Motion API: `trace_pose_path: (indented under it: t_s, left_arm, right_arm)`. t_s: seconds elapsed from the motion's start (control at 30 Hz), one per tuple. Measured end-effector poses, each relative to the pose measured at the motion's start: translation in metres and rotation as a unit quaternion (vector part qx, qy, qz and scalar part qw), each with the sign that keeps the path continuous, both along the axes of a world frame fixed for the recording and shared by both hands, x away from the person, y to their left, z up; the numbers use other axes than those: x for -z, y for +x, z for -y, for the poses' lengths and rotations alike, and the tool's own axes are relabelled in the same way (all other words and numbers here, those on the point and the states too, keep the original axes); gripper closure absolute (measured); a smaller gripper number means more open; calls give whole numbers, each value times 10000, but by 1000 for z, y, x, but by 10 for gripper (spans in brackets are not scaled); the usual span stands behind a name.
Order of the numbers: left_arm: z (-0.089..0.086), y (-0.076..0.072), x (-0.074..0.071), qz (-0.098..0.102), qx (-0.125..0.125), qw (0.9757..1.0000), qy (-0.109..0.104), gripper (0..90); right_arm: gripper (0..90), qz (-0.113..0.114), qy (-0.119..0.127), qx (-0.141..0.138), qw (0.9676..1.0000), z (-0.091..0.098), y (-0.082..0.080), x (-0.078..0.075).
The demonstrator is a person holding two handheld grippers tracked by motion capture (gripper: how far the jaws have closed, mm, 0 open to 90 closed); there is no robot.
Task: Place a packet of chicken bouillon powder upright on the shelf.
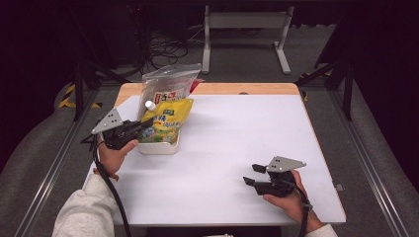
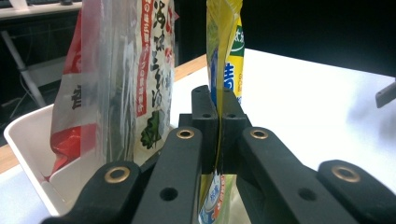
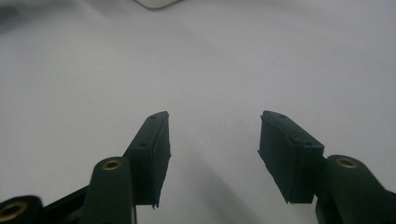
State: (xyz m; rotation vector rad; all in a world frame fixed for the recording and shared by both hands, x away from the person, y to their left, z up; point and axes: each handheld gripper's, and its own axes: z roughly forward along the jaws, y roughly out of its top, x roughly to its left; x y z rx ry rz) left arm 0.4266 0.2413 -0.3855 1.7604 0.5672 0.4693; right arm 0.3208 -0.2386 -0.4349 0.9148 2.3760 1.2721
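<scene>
Right gripper (image 1: 253,175), nearest, is shown idle on the white surface (image 1: 237,148) with jaws spread wide and empty. Left gripper (image 2: 218,135) is clamped on the edge of the yellow pouch (image 1: 165,123), which stands in the white tray (image 1: 158,147) before the clear packet (image 1: 165,86). A straight upward lift is judged best, so the packet is not dragged.

The left tongs (image 1: 146,122) and right tongs (image 1: 253,175) were black with brass rivets, grey three-cornered plates, black cables; the sleeves (image 1: 84,212) were light grey.
</scene>
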Motion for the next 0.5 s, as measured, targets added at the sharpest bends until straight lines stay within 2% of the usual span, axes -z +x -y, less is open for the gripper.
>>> trace_pose_path:
  t_s: [0.37,0.5]
  left_arm:
    - [-7,0,8,-121,-131,9998,-31,888]
    - [-9,0,12,-206,-155,9996,-126,892]
  right_arm:
    - [430,28,-9,-45,10000,-3,3,-1]
    - [430,53,-7,-76,10000,-4,4,-2]
